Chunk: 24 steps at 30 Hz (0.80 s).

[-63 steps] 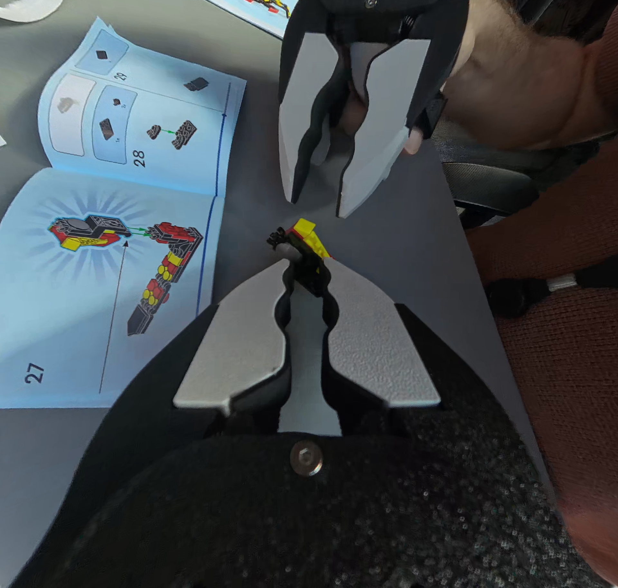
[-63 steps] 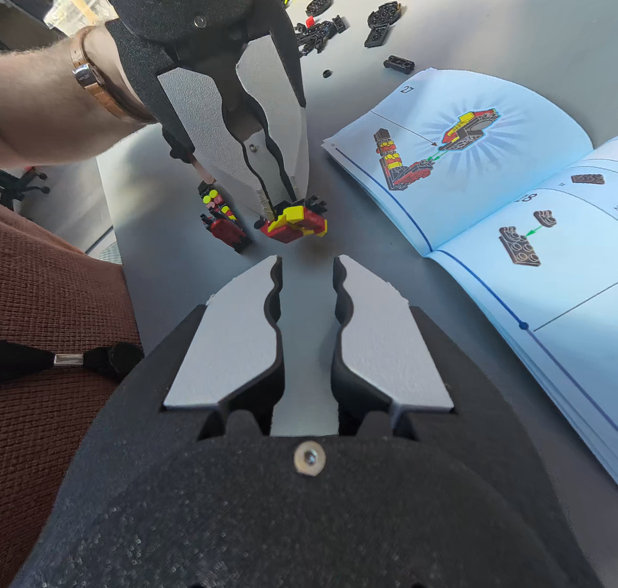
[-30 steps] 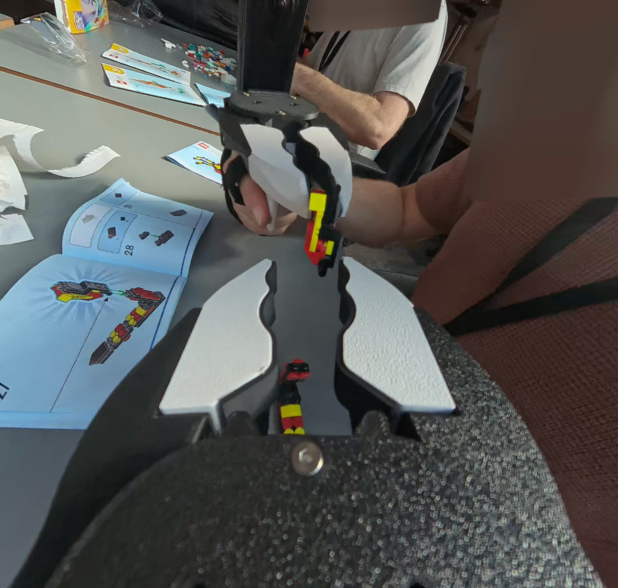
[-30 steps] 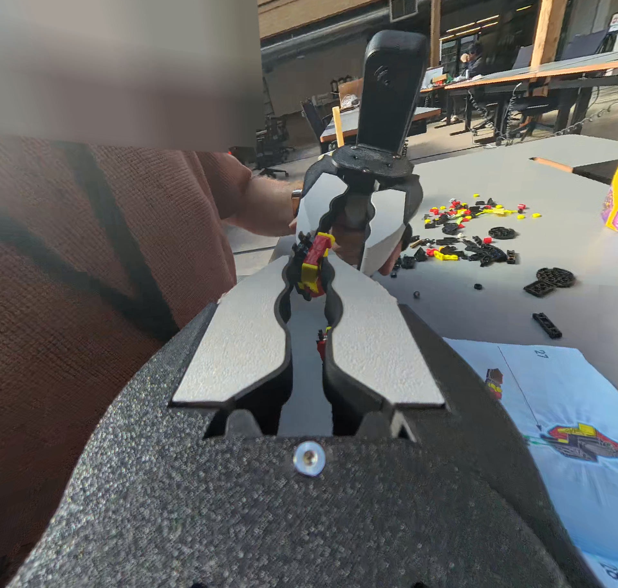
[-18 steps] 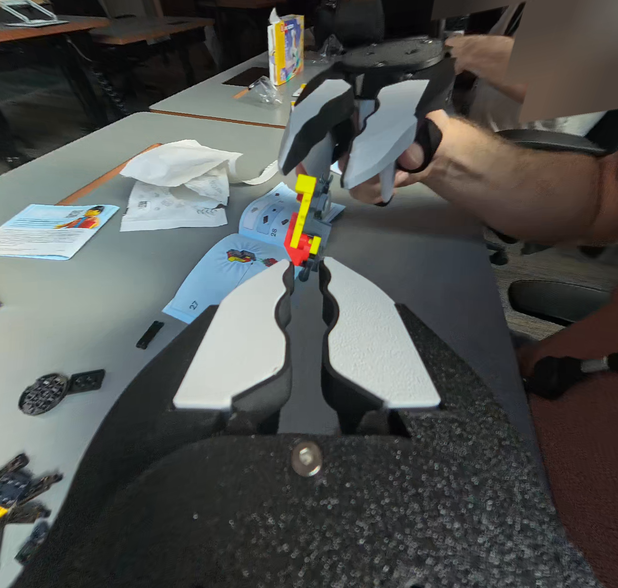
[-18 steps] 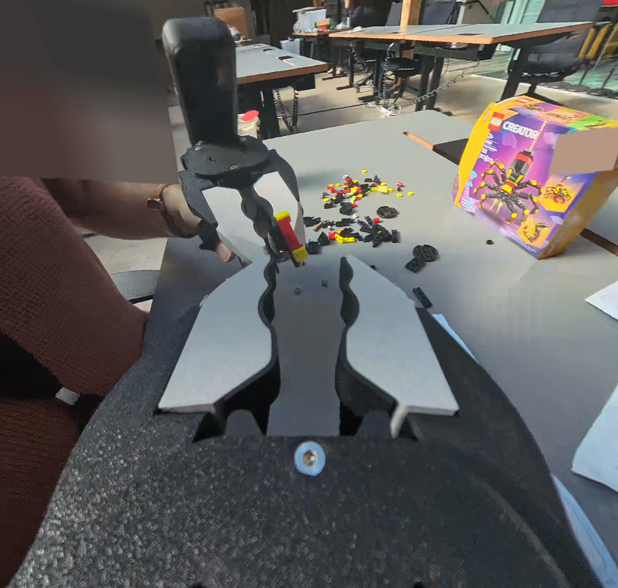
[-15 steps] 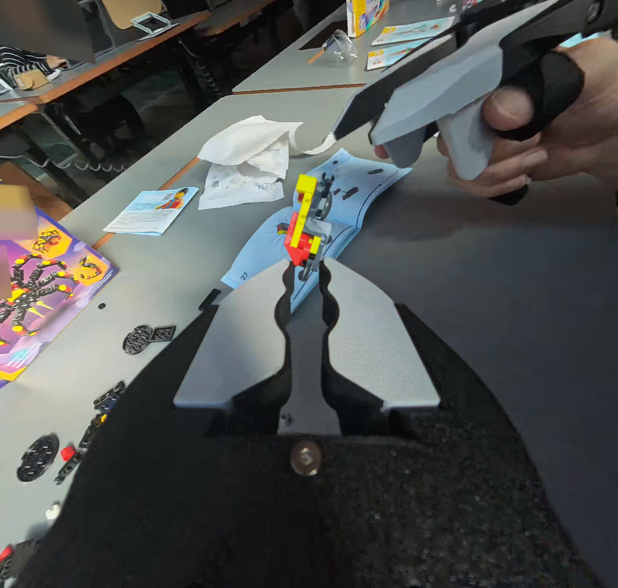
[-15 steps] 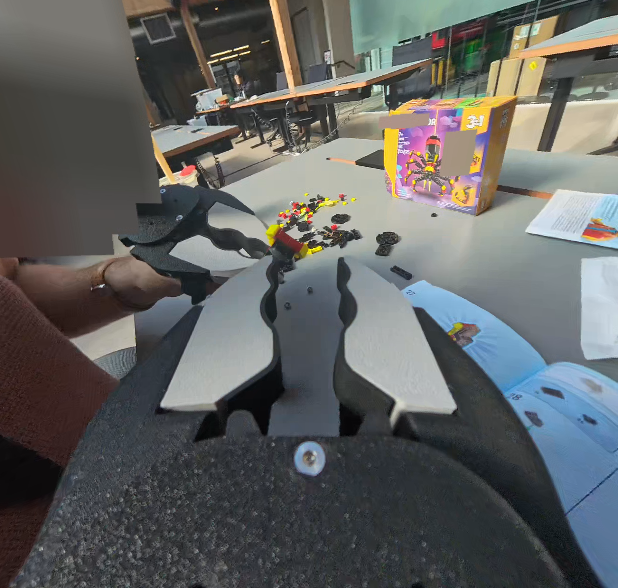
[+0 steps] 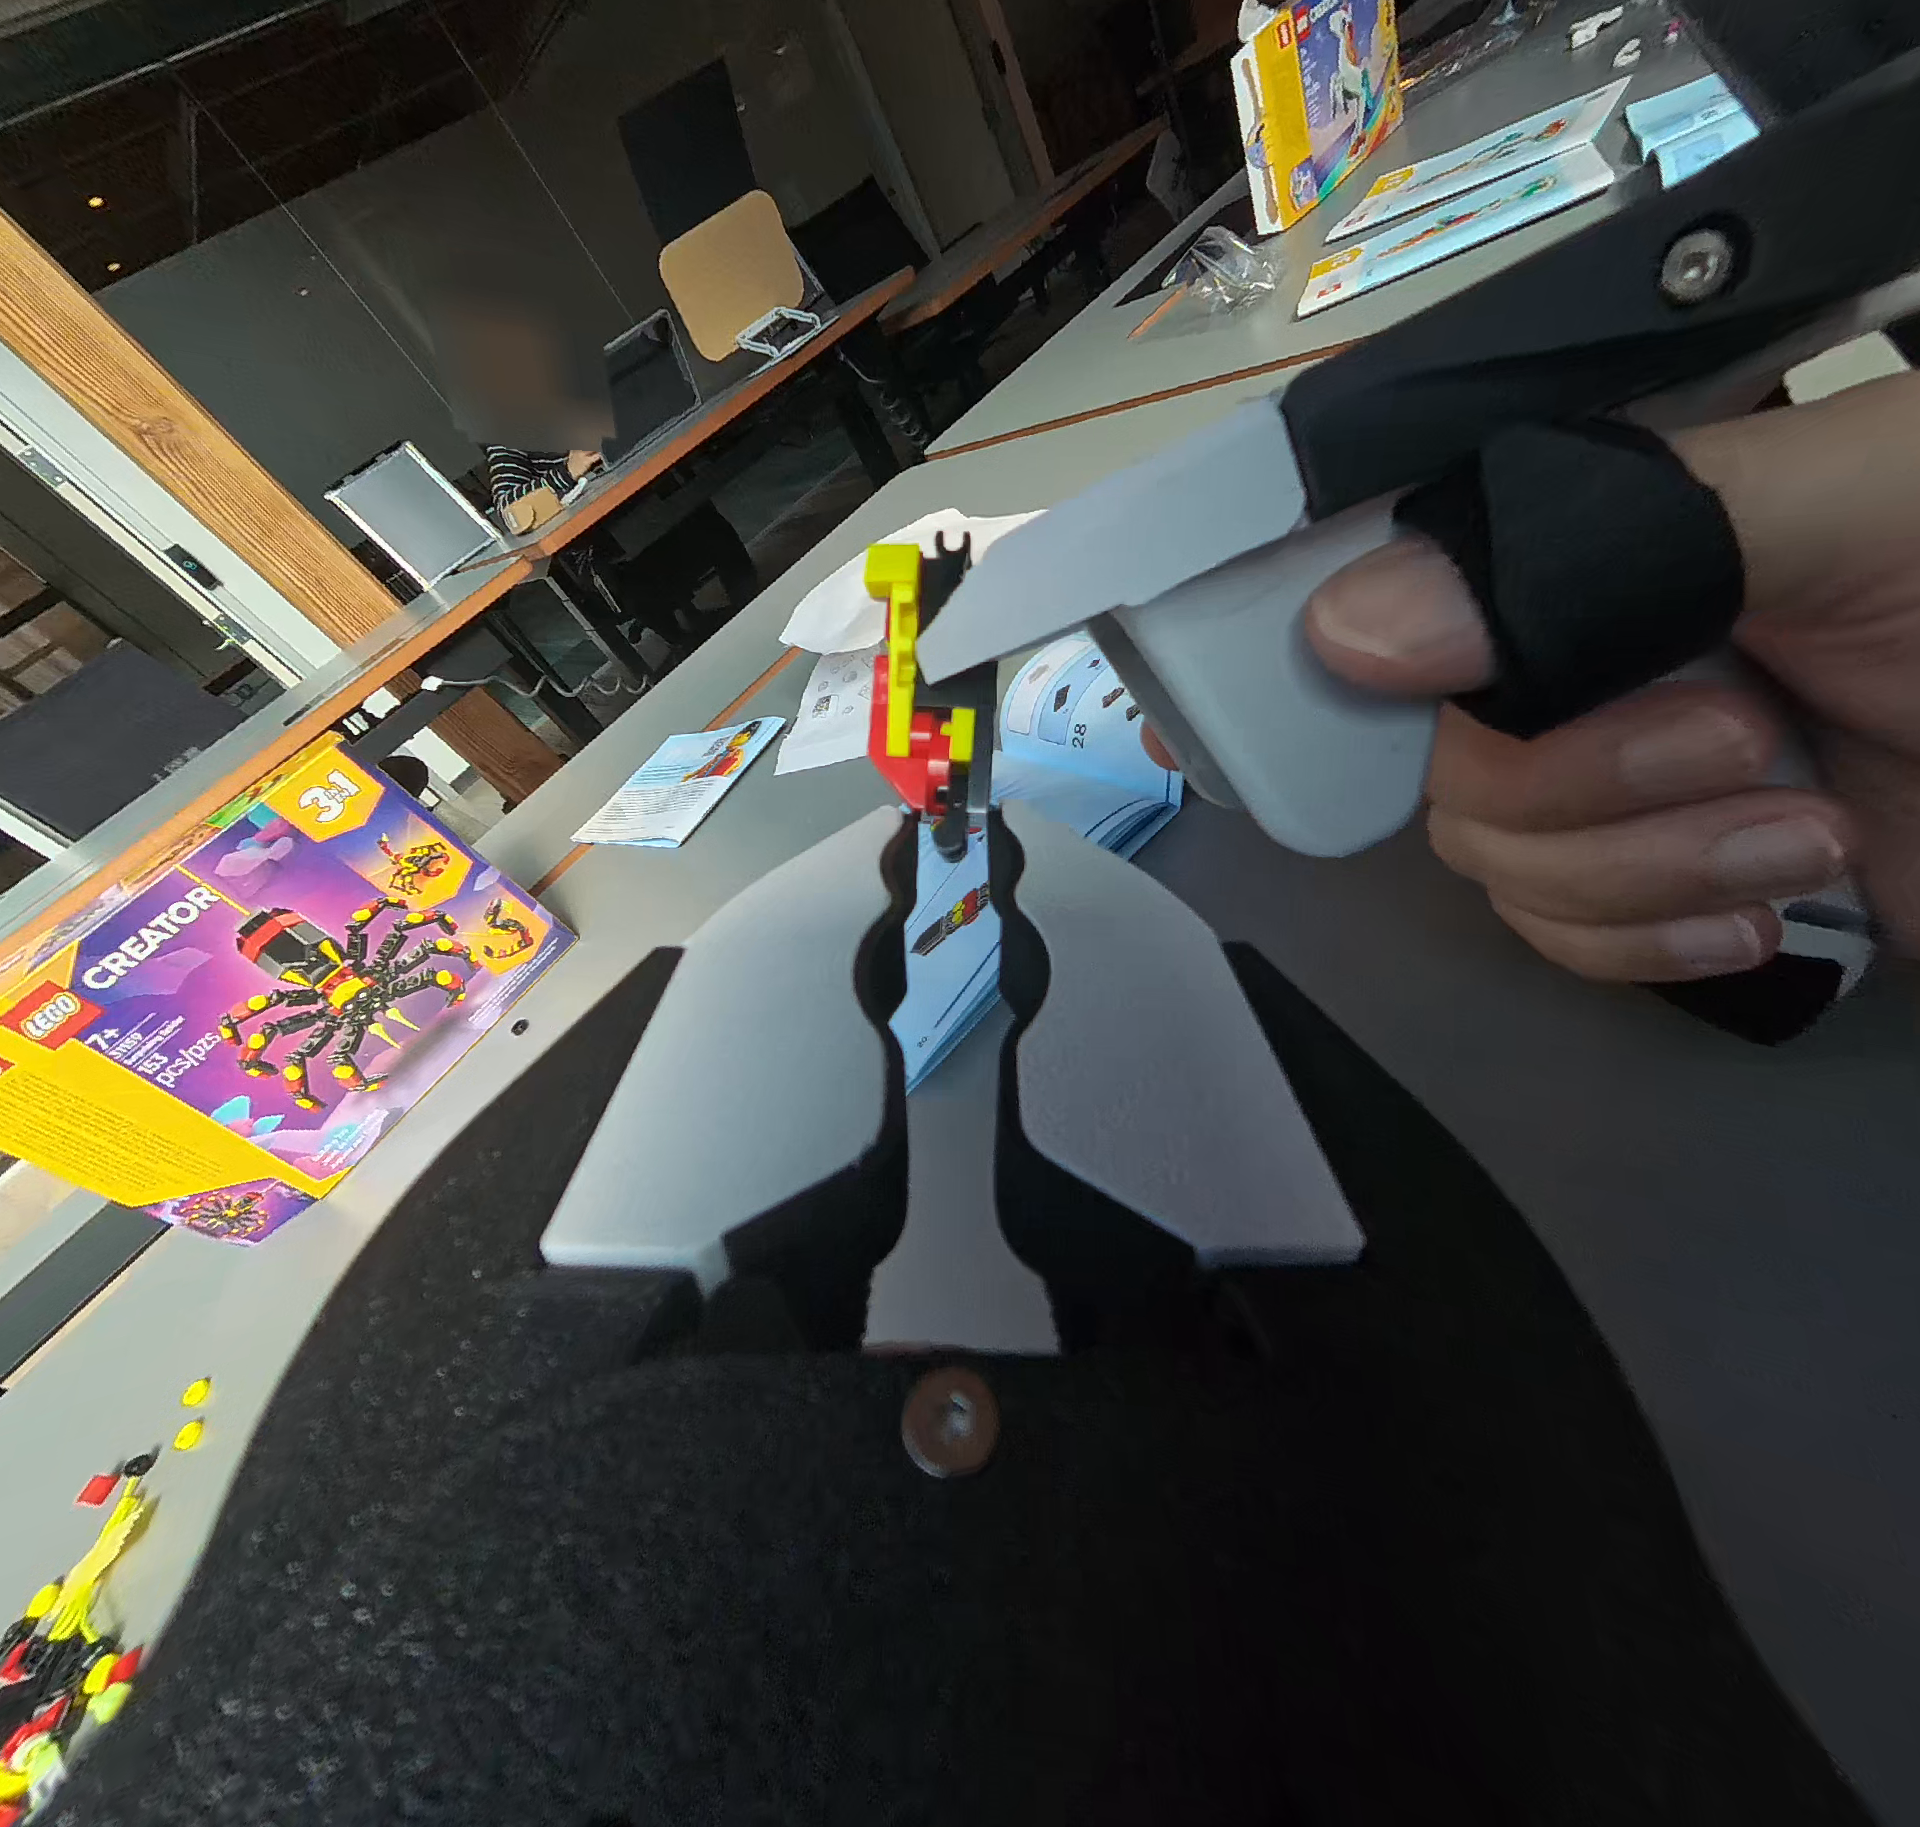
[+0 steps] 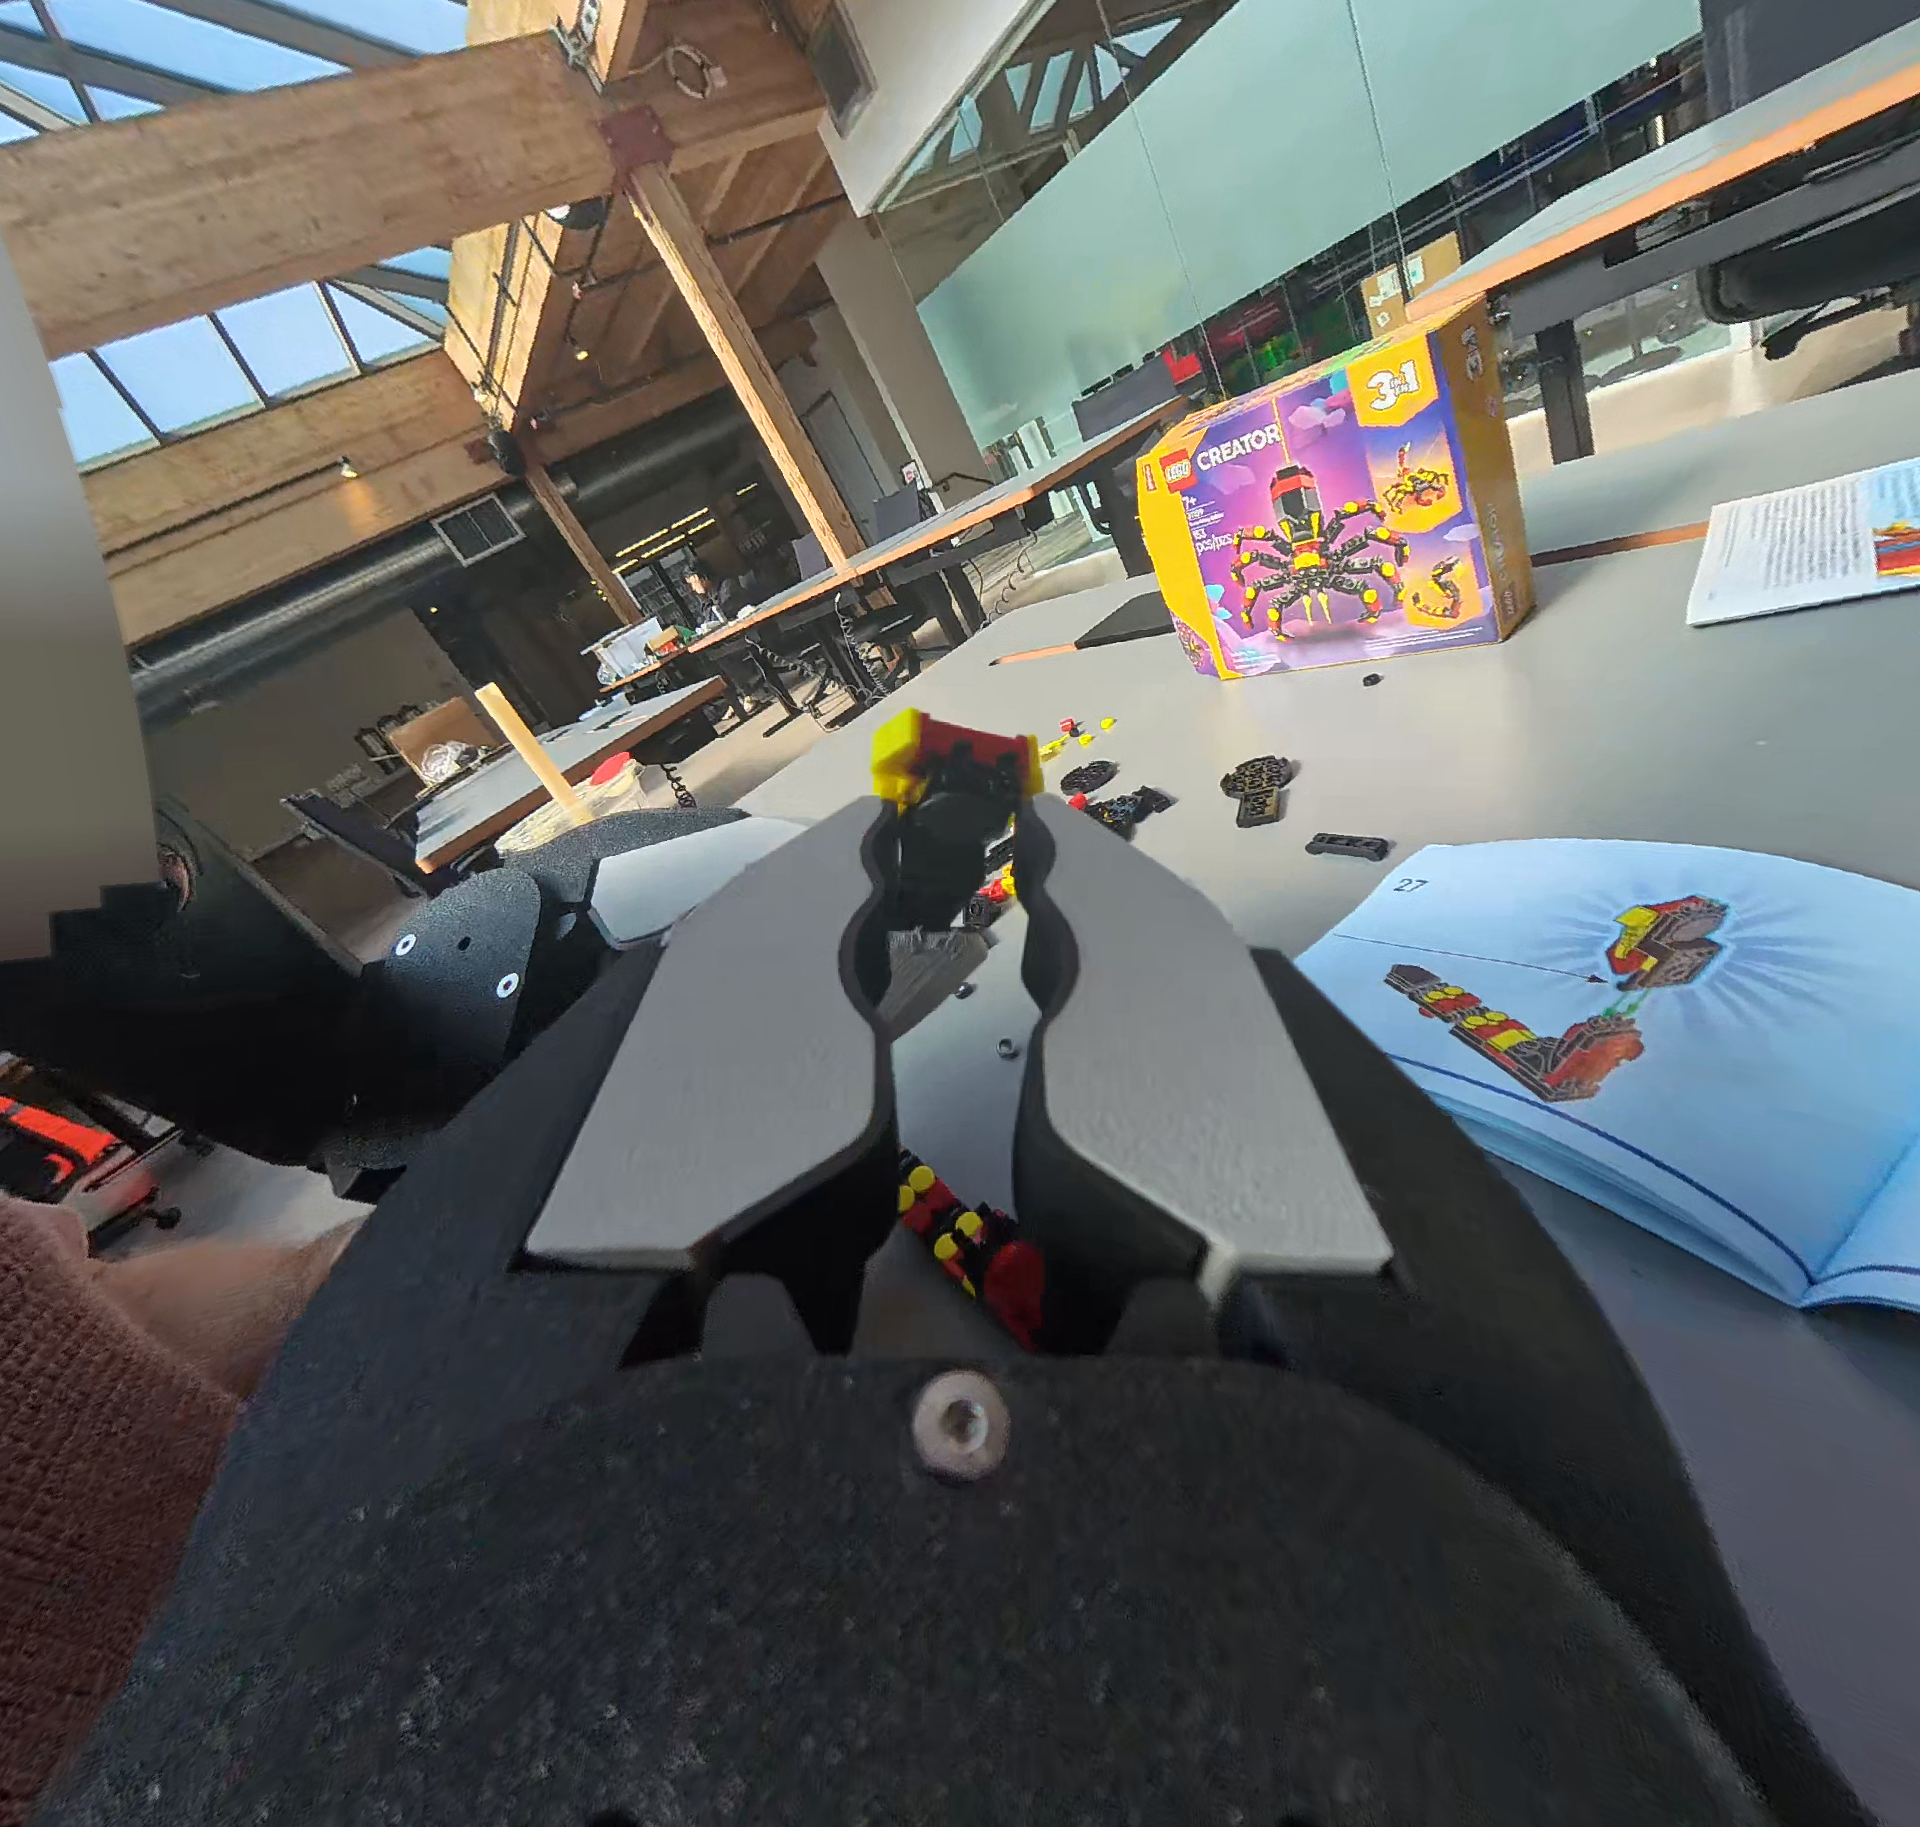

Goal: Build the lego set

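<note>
Fingers of the left gripper (image 9: 945, 821) still pinch the red-yellow piece (image 9: 914, 697) at frame centre. The right gripper (image 10: 945, 821), open a moment ago, now appears closed on it too, lifted off the surface (image 10: 1558, 738). Probably a handover or pressing step.

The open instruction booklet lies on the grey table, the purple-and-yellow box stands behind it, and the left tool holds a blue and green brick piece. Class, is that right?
The colours are wrong. The left tool holds a red, yellow and black brick piece, as the left wrist view shows. The open instruction booklet does lie on the grey table, with the purple-and-yellow box standing behind it.
</note>
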Available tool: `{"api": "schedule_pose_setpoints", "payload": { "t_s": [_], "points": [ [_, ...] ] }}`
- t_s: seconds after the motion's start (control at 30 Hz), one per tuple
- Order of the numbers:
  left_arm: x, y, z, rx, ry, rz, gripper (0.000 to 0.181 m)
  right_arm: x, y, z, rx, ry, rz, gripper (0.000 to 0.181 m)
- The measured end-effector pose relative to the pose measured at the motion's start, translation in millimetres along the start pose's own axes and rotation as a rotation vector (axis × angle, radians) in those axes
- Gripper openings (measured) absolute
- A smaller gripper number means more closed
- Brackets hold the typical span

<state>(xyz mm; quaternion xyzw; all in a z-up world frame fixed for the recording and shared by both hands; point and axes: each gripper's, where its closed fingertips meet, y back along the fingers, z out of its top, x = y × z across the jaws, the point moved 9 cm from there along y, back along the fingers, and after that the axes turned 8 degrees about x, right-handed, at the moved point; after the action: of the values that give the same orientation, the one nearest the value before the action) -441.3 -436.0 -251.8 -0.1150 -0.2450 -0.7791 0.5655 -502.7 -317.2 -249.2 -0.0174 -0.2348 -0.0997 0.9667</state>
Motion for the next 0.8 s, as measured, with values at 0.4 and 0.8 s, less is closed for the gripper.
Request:
{"api": "schedule_pose_setpoints", "payload": {
  "t_s": [0.4,0.8],
  "points": [
    [52,8,0,-0.108,0.302,-0.809,0.036,-11,2,22,0.28,0.312,0.37,0.016],
    [47,-5,-5,-0.062,0.232,-0.95,0.03,-5,-15,25,0.493,0.449,0.495,0.015]
  ]
}}
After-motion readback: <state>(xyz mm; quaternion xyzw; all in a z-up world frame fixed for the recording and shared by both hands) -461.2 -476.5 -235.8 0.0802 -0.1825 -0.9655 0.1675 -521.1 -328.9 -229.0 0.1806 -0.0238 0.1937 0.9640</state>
